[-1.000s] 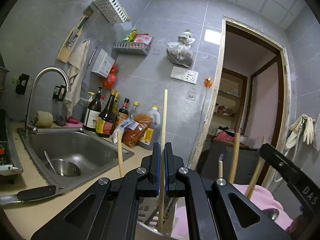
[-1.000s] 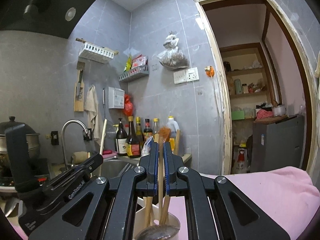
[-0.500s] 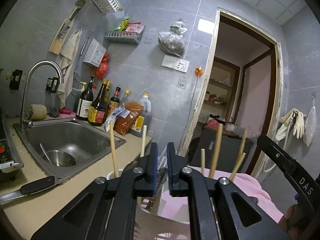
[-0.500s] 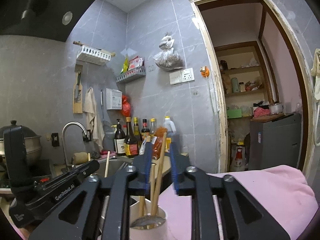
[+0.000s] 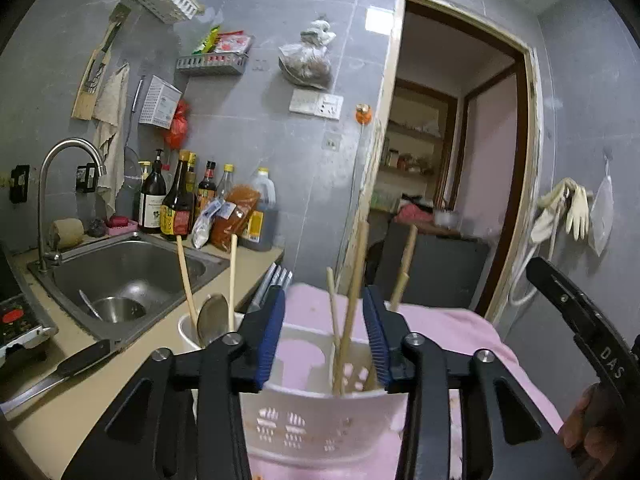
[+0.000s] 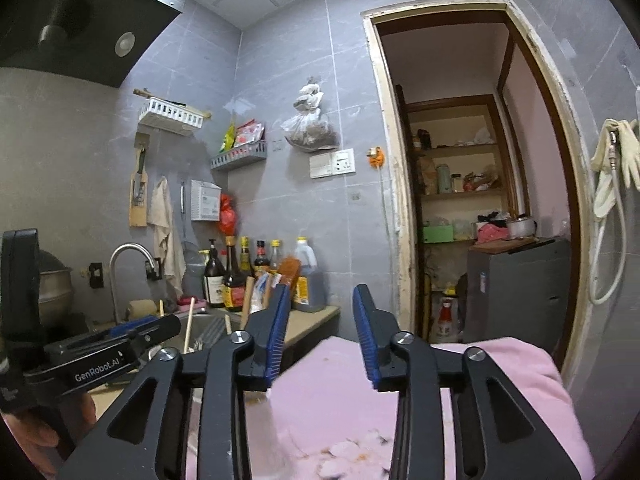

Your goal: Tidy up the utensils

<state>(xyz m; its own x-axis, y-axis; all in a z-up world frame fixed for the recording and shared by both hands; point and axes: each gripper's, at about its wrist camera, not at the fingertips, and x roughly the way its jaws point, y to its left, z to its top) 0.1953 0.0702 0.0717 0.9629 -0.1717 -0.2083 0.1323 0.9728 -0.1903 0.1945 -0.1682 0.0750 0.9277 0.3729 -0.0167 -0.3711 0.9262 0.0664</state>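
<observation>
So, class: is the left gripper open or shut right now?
Open. The left gripper has its blue pads spread wide apart, with the chopsticks standing free between them.

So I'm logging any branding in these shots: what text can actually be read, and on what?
"GenRobot.AI": on the side of the left tool, seen from the right wrist.
"DAS": on the black body of the right tool, cut off at the frame edge.
Bottle labels by the sink: too small to read.

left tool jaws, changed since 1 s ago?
Yes. The left tool was shut on a chopstick; now its jaws stand wide apart, and the chopsticks stand free in the white holder beside the sink.
</observation>
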